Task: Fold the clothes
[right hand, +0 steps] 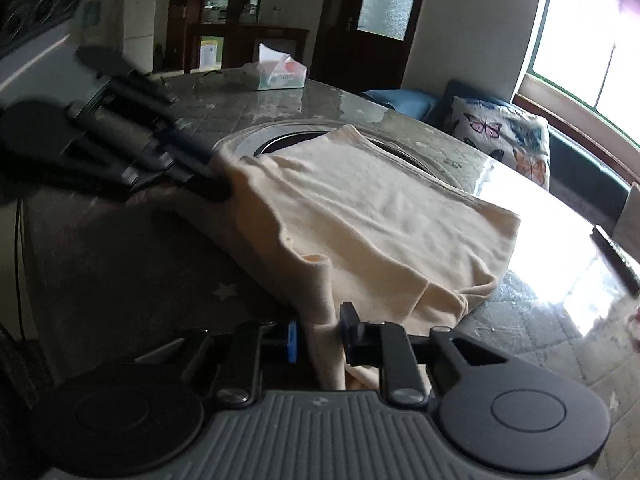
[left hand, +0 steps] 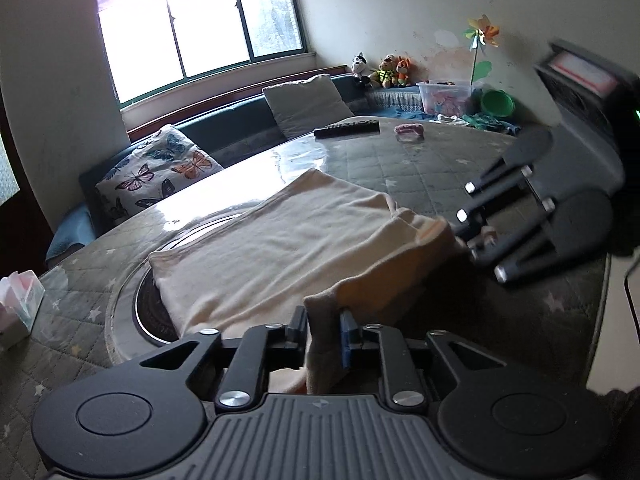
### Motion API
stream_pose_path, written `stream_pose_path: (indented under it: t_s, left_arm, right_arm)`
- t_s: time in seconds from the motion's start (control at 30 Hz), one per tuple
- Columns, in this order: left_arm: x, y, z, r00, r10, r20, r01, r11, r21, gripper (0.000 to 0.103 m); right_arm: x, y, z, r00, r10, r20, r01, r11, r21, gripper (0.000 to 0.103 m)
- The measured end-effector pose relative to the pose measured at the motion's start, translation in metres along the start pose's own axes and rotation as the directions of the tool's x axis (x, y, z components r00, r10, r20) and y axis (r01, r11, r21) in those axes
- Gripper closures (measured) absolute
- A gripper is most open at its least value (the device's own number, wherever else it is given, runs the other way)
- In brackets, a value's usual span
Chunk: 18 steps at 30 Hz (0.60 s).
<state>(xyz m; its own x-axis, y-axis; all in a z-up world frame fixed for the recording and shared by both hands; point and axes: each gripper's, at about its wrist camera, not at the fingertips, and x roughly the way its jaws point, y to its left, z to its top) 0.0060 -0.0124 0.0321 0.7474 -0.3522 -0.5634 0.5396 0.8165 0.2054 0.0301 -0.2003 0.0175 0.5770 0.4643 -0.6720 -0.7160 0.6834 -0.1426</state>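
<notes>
**Both grippers pinching the cream garment's near edge**

Left gripper is clamped on a corner of the cream garment, as I see it from its own camera: the cloth runs up between the two pads and bunches back toward the camera. My right gripper holds the other near corner the same way, with a fold of fabric pinched between its fingers and hanging down behind them.

From the left tool, the right one sits ahead and off to the right, its tips buried in the cloth edge. From the right tool, the left one lies ahead and to the left, blurred, also at the cloth edge.

Ahead of both tools the rest of the garment lies spread on the quilted table cover, partly over the round inset in the tabletop. Beyond the garment from the left tool I see a remote control near the far table edge; from the right tool, a tissue box stands far ahead.
</notes>
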Motion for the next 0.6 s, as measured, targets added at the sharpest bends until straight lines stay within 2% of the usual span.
stream_pose_path:
  t_s: [0.07,0.2,0.33,0.47,0.53,0.6]
  left_arm:
    - [-0.004,-0.005,-0.004,1.0,0.023,-0.001,-0.023,0.999,0.031,0.057]
    - [-0.009,-0.01,-0.016,0.999,0.053,-0.004,-0.052,0.995,0.09,0.053]
    - [-0.002,-0.015,-0.027,0.996,0.085,-0.027,-0.081,0.987,0.141,0.053]
    - [0.003,-0.02,-0.033,0.993,0.117,-0.019,-0.111,0.974,0.199,0.053]
    - [0.005,-0.021,-0.034,0.99,0.139,-0.014,-0.133,0.967,0.219,0.058]
    - [0.006,-0.018,-0.035,0.989,0.148,-0.014,-0.141,0.965,0.22,0.078]
  right_arm:
    - [-0.002,-0.005,0.004,1.0,0.009,0.004,-0.009,0.999,0.031,0.087]
    - [-0.005,-0.013,0.012,1.0,0.014,0.028,-0.016,0.997,0.071,0.089]
    - [-0.004,-0.019,0.019,0.999,0.008,0.04,-0.012,0.994,0.105,0.089]
    - [-0.005,-0.022,0.025,0.998,-0.003,0.058,-0.004,0.993,0.122,0.09]
    - [-0.005,-0.023,0.026,0.998,-0.009,0.065,0.0,0.991,0.131,0.09]
    - [-0.004,-0.022,0.027,0.998,-0.017,0.066,0.008,0.991,0.133,0.09]
